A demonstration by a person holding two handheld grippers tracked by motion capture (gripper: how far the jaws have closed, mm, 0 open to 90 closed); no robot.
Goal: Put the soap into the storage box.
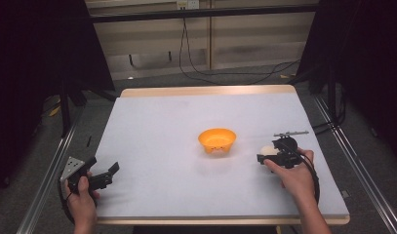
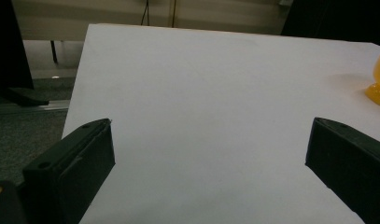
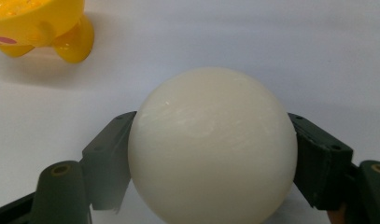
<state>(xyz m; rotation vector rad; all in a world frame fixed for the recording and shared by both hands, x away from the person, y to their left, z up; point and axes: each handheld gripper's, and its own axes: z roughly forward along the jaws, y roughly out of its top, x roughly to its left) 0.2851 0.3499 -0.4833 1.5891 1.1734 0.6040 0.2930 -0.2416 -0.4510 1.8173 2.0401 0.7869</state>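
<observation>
Near table centre: orange bowl (image 1: 216, 140), contents unclear | right gripper (image 1: 269, 155) clamps white ball (image 3: 212, 144) | left gripper (image 1: 110, 171) jaws apart, nothing between

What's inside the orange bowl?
The orange bowl looks empty in the high view: just its orange inside shows. Its near wall hides part of the bottom. The white ball isn't in it; the right gripper holds it beside the bowl.
</observation>
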